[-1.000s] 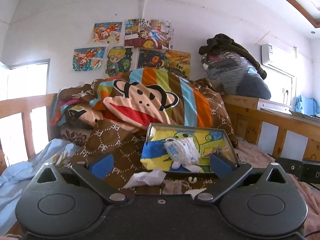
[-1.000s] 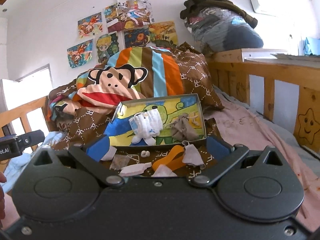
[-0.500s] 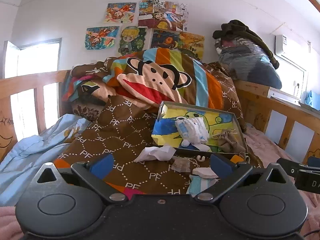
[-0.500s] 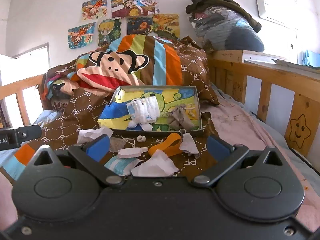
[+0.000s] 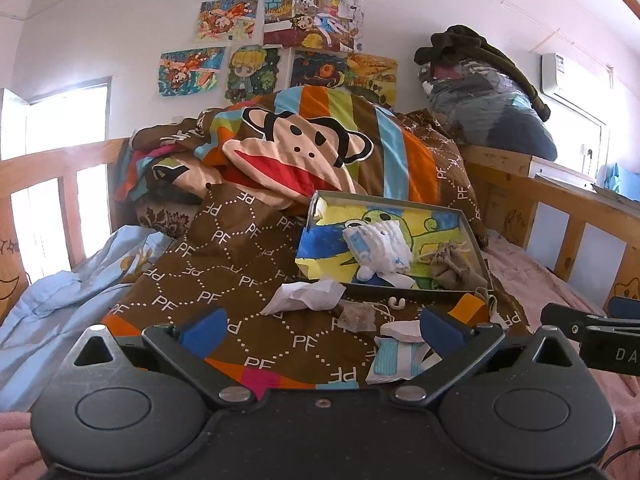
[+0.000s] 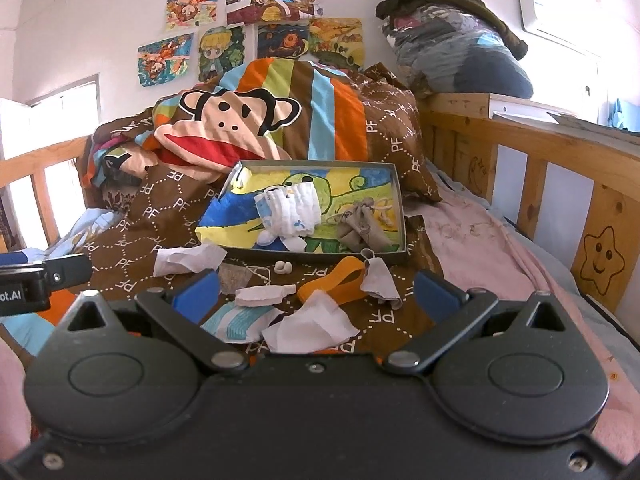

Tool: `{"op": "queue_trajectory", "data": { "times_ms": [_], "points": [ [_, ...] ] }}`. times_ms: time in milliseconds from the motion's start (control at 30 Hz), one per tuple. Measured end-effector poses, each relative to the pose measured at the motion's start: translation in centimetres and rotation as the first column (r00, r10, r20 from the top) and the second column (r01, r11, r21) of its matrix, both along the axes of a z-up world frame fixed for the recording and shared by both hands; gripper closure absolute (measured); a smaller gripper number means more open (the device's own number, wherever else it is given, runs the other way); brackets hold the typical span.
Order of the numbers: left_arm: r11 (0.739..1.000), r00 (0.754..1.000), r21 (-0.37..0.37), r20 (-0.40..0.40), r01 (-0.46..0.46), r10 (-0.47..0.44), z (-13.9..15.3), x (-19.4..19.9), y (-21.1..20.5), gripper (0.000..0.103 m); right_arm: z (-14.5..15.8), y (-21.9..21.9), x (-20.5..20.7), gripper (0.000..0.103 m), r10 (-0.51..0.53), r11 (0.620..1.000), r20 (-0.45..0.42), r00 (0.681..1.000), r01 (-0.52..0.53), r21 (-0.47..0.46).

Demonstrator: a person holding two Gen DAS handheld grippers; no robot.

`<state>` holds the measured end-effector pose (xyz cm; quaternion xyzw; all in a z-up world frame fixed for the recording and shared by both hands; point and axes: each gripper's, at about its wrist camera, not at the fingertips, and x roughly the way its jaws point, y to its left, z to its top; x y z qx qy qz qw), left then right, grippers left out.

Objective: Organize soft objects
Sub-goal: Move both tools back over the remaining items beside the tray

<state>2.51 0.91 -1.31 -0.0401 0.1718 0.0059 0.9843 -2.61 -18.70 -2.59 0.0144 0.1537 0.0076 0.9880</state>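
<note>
hovering lower, both grippers [image 5: 322,326] [image 6: 316,286] gaping, empty.

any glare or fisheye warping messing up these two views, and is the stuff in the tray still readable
Left wrist view: the window is blown out white and the bed rail bows from the fisheye. Right wrist view: glare washes the upper right wall, yet the tray, its white cloth bundle and grey pouch stay sharp.

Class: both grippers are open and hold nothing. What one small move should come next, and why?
Probably ease the right gripper forward and down onto the white crumpled cloth lying loose just ahead of it. The tray already holds two bundles, while several soft pieces still lie outside it.
</note>
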Motion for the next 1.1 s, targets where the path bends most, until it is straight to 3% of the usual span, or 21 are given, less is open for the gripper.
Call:
{"op": "queue_trajectory", "data": {
  "times_ms": [667, 1100],
  "points": [
    [1.000, 1.000, 0.003, -0.013, -0.001, 0.001, -0.3, 0.4, 0.1, 0.001, -0.6, -0.3, 0.7, 0.000, -0.012, 1.000, -0.014, 1.000, 0.012, 0.013],
    [1.000, 0.999, -0.007, -0.035, -0.001, 0.000, -0.8, 0.8, 0.3, 0.001, -1.0, 0.3, 1.7, 0.000, -0.023, 0.999, -0.060, 0.998, 0.022, -0.025]
  ]
}}
